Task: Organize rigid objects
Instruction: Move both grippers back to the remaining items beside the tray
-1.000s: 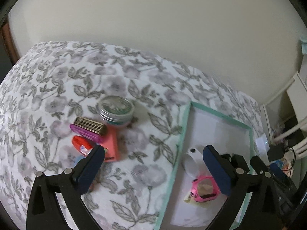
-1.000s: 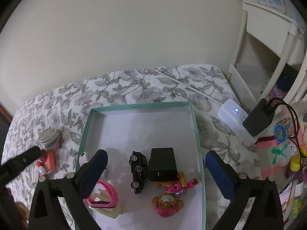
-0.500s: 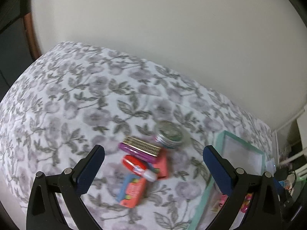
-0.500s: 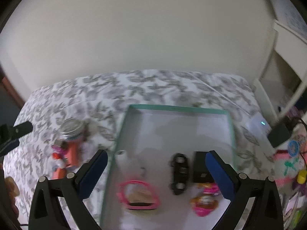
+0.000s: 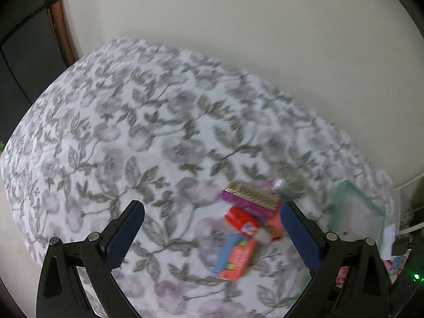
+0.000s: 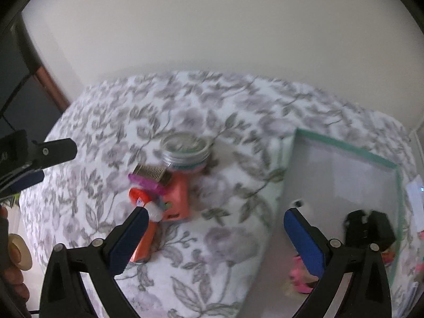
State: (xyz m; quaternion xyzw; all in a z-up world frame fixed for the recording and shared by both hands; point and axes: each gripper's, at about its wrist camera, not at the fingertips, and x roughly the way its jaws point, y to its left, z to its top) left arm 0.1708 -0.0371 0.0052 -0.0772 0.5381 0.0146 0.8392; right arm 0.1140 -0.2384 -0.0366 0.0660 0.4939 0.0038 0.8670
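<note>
Hovering with both pairs of jaws spread wide and empty, we see the pile of small things (image 6: 164,193) just ahead-left of our right gripper (image 6: 213,234), the tin (image 6: 185,149) beyond; the tray (image 6: 344,145) lies ahead-right. Our left gripper (image 5: 212,232) hangs farther back.

You face a matt floral cloth (image 6: 212,251) under a shiny metal-lidded tin (image 6: 185,149). Beside it lie a glossy purple plastic comb (image 6: 148,181) and a smooth teal-rimmed tray (image 6: 344,145).

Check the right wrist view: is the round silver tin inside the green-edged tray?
No, the silver tin sits on the floral cloth, left of the tray.
</note>
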